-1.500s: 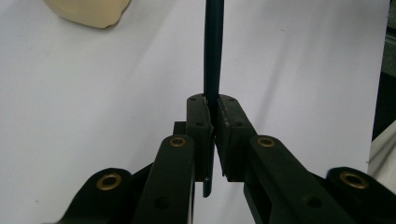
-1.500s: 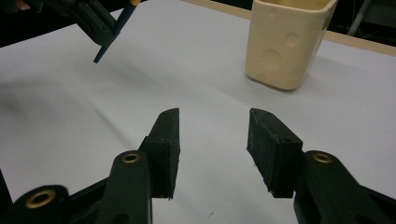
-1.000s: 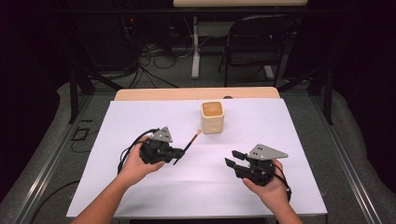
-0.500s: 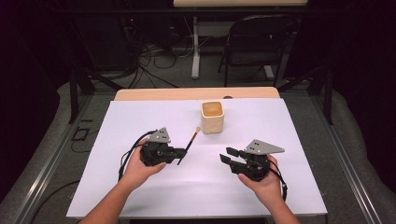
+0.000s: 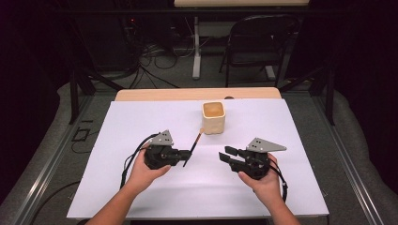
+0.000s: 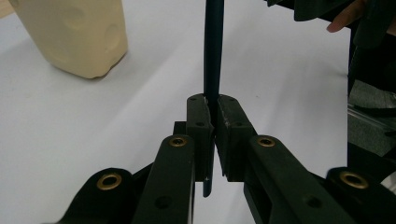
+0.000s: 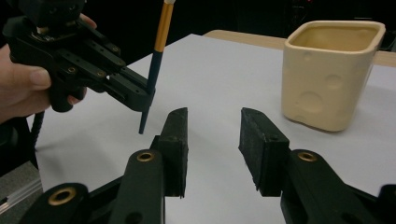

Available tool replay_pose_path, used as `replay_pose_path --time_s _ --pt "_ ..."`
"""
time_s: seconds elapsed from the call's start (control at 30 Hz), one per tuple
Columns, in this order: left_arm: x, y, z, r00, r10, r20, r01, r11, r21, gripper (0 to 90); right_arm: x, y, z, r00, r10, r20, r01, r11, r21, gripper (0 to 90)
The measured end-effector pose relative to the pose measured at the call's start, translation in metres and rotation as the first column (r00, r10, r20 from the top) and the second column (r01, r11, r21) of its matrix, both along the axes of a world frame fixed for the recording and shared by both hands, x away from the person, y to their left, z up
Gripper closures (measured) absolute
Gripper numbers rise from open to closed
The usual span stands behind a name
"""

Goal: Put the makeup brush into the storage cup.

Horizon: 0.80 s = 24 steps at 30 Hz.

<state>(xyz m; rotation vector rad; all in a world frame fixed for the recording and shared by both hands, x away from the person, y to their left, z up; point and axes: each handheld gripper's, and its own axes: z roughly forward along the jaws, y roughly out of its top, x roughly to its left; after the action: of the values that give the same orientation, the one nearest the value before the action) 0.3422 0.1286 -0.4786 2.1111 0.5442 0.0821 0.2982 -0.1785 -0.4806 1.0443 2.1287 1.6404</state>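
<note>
High view: overhead, facing forward and down on the table (image 5: 141, 197).
Gripper views: close, low along jaws.
Shared: cream cup (image 5: 213, 117) (image 6: 74, 37) (image 7: 329, 74).

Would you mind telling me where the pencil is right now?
In the high view, the pencil is clamped in the left gripper, left of centre on the white table, slanting toward the cream cup.

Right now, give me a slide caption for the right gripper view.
Open right tool faces the left tool gripping a pencil, beside a cream cup.
</note>
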Motion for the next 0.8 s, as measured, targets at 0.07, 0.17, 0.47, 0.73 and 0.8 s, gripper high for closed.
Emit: replay_pose_path --time_s 0.07,0.17,0.47,0.73,0.8 --pt "0.0 -0.001 -0.001 1.0 -0.001 -0.001 0.001 0.9999 -0.011 84.1 0.001 0.001 0.0 1.0 0.004 0.003 -0.004 1.0 0.013 62.4" --pt "-0.001 -0.004 -0.003 1.0 0.0 -0.008 -0.001 0.9995 -0.032 84.2 0.002 0.002 0.0 0.9999 0.013 -0.004 -0.012 0.999 0.032 62.9" --pt "-0.005 -0.009 -0.01 0.9999 0.003 -0.014 -0.004 0.9969 -0.079 84.2 0.005 0.009 0.005 0.9992 0.04 -0.005 -0.04 0.998 0.046 65.2" --pt "-0.011 -0.011 -0.011 1.0 0.007 0.002 -0.007 0.9925 -0.122 84.2 0.008 0.017 0.01 0.9987 0.051 -0.005 -0.051 0.995 0.082 67.9" --pt "-0.012 -0.011 -0.012 1.0 0.007 -0.002 -0.007 0.9918 -0.128 84.2 0.009 0.017 0.01 0.9988 0.048 -0.006 -0.047 0.995 0.091 68.4"
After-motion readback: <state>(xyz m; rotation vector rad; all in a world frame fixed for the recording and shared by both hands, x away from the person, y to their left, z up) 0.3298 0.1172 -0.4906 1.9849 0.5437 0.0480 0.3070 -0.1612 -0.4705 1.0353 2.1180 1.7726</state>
